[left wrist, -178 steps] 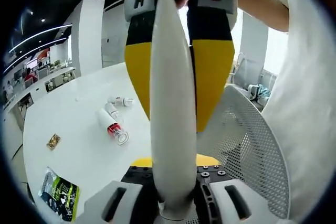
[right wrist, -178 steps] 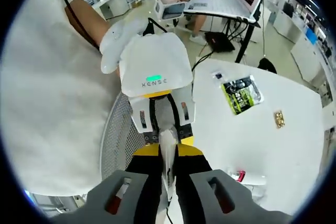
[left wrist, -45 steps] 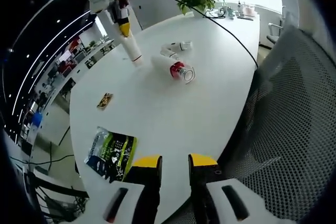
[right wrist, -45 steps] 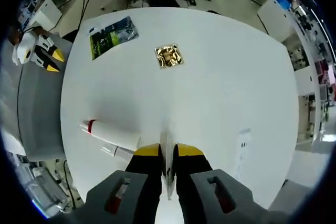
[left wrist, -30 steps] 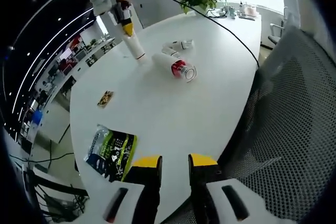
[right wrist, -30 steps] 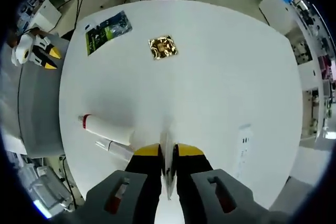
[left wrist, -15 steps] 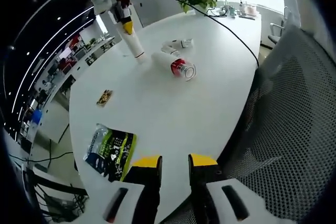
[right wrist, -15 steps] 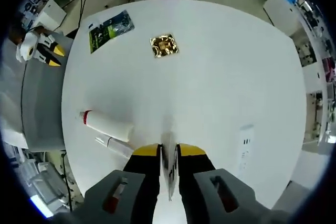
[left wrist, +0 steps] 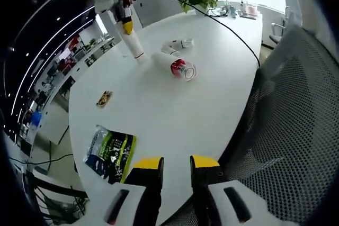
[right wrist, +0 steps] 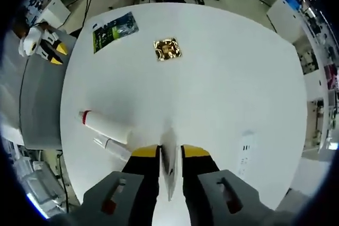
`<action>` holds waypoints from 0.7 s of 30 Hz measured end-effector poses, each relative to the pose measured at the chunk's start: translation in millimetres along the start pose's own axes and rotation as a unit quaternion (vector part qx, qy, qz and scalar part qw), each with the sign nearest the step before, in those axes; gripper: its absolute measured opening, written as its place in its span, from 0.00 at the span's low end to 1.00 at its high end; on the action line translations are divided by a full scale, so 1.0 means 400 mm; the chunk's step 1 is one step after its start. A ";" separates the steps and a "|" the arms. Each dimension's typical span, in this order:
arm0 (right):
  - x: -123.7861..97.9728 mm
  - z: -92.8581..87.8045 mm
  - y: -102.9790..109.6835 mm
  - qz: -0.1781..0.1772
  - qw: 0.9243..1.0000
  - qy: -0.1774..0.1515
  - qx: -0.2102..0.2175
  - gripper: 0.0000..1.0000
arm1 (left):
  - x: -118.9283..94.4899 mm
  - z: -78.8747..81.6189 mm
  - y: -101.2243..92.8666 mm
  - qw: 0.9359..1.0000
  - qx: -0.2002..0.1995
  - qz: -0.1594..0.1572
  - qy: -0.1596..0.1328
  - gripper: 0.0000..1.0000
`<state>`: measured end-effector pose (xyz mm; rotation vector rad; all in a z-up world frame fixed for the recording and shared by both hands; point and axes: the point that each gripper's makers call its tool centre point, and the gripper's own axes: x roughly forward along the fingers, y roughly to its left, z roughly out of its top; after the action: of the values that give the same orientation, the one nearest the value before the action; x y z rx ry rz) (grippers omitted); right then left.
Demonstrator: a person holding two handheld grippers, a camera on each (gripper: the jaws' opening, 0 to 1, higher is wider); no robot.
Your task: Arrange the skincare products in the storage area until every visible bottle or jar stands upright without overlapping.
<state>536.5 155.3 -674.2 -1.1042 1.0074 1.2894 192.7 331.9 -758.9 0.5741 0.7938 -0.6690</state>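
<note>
Now the right gripper [right wrist: 169,154] pinches a white tube [right wrist: 168,165] upright over the table [right wrist: 238,78], red-capped bottle [right wrist: 103,125] lying flat just left; left gripper [left wrist: 176,165] jaws slightly apart, empty, farther off

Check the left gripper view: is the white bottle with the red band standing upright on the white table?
No, the white bottle with the red band lies on its side on the white table, beside a smaller white bottle.
</note>
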 end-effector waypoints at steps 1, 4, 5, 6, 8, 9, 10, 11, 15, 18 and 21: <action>-0.003 -0.001 -0.002 -0.001 1.000 -0.001 0.005 0.17 | 0.000 0.000 0.000 1.000 -0.001 0.000 0.000 0.21; -0.015 0.003 -0.004 -0.006 1.000 -0.004 0.012 0.21 | -0.001 0.002 0.001 1.000 -0.002 0.001 -0.002 0.21; -0.018 0.001 -0.002 -0.005 1.000 -0.003 0.013 0.22 | -0.002 0.003 0.001 1.000 -0.001 0.001 -0.003 0.21; -0.024 0.001 0.003 -0.005 1.000 -0.004 0.014 0.25 | -0.001 0.003 0.000 1.000 -0.001 0.000 -0.003 0.21; -0.034 0.001 0.004 -0.013 1.000 -0.004 0.015 0.28 | -0.001 0.003 -0.001 1.000 0.000 -0.001 -0.003 0.21; -0.045 0.004 0.006 -0.016 1.000 -0.008 0.016 0.29 | -0.001 0.003 -0.001 1.000 0.000 -0.001 -0.003 0.21; -0.052 0.004 -0.006 -0.023 1.000 -0.012 0.014 0.31 | -0.001 0.004 0.000 1.000 0.000 0.000 -0.004 0.21; -0.067 0.007 -0.016 -0.034 0.999 -0.018 0.010 0.32 | -0.002 0.005 0.000 1.000 0.000 0.000 -0.005 0.21; -0.152 0.063 -0.050 -0.098 0.993 -0.060 -0.004 0.49 | -0.002 0.008 -0.001 1.000 -0.001 -0.001 -0.008 0.21; -0.218 0.130 -0.026 -0.129 0.985 -0.092 -0.066 0.48 | -0.002 0.009 -0.001 1.000 -0.001 -0.001 -0.009 0.22; -0.245 0.191 0.054 -0.123 0.978 -0.106 -0.135 0.49 | -0.003 0.010 -0.002 1.000 0.001 -0.001 -0.010 0.22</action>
<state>507.6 209.7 -564.2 -1.2238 0.5295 1.3324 193.4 329.1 -756.0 0.5679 0.7761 -0.6770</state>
